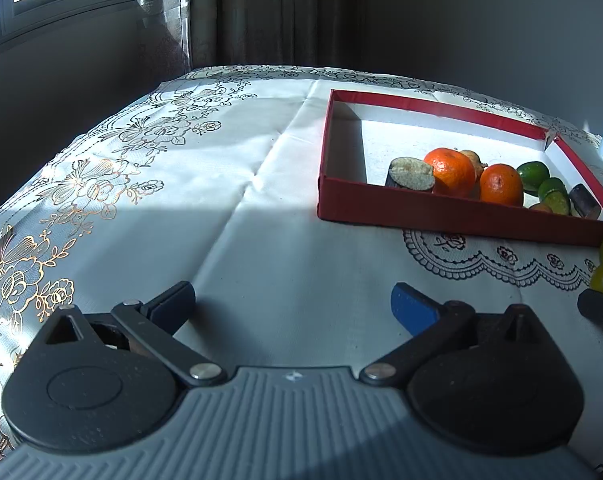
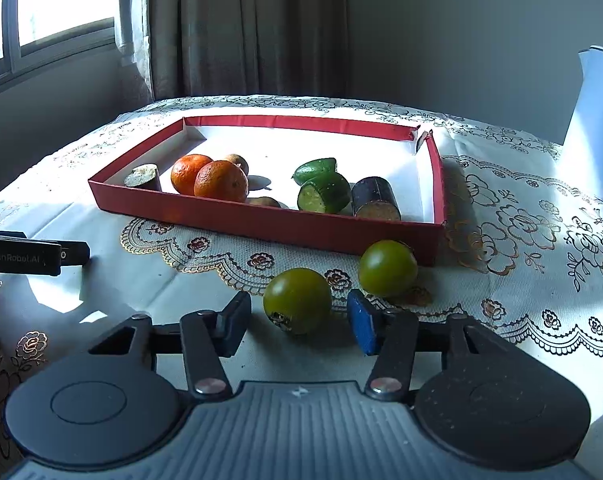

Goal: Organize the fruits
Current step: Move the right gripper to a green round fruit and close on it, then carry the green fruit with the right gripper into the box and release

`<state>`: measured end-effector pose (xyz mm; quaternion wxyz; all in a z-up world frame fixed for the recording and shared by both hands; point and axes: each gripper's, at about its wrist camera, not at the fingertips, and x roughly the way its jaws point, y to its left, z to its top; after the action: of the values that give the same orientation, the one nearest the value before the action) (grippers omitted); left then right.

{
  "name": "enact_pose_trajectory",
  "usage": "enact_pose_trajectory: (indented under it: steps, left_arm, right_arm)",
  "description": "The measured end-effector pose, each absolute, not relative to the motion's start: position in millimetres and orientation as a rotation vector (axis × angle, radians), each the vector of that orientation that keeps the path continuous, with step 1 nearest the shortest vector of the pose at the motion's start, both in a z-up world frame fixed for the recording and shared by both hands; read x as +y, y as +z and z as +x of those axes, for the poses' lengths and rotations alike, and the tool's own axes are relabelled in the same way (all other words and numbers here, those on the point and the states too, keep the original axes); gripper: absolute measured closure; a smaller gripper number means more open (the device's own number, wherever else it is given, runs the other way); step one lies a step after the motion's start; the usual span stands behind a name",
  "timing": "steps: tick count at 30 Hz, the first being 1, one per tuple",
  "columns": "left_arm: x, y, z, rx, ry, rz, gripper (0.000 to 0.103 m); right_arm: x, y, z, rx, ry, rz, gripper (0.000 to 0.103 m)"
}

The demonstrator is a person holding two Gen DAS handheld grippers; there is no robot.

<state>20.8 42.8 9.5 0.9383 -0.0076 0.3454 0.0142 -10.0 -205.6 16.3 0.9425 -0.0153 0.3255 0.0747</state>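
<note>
Open cloth [image 1: 269, 240] ahead of left gripper [image 1: 293, 308]. Near green fruit [image 2: 297, 300] between right gripper [image 2: 297, 322] fingers; second fruit [image 2: 387, 268], red box [image 2: 261, 222] wall beyond.

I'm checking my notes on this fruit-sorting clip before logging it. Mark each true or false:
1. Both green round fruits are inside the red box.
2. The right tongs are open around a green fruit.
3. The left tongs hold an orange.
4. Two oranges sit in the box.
1. False. The two green round fruits lie on the white floral tablecloth, outside the shallow red cardboard box.
2. True. The right tongs straddle the nearer one, not closed.
3. False. The left tongs are open and empty.
4. True. Two round oranges sit inside.
</note>
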Motion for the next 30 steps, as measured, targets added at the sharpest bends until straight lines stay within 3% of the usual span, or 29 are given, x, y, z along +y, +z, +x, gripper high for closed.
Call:
enact_pose_trajectory:
  steps: [4, 8, 14, 17, 30]
  left_arm:
    - [42.7, 9.4, 20.8, 0.705, 0.029, -0.016, 0.000]
    - [42.6, 9.4, 20.8, 0.705, 0.029, -0.015, 0.000]
    - [42.6, 9.6, 20.7, 0.705, 0.029, -0.016, 0.000]
    - [42.6, 9.6, 20.6, 0.705, 0.028, -0.016, 0.000]
    - [42.5, 9.6, 20.5, 0.705, 0.029, -0.016, 0.000]
  right_arm:
    - [-203.5, 16.2, -10.5, 0.663, 0.147, -0.045, 0.051]
    - [-198.4, 16.8, -12.4, 0.656, 0.154, -0.065, 0.060]
    - [-200.5, 16.6, -12.0, 0.658, 0.153, -0.044, 0.062]
    - [-201.9, 16.7, -12.4, 0.654, 0.138, -0.039, 0.069]
    - [-196.3, 17.0, -15.2, 0.646, 0.149, -0.055, 0.070]
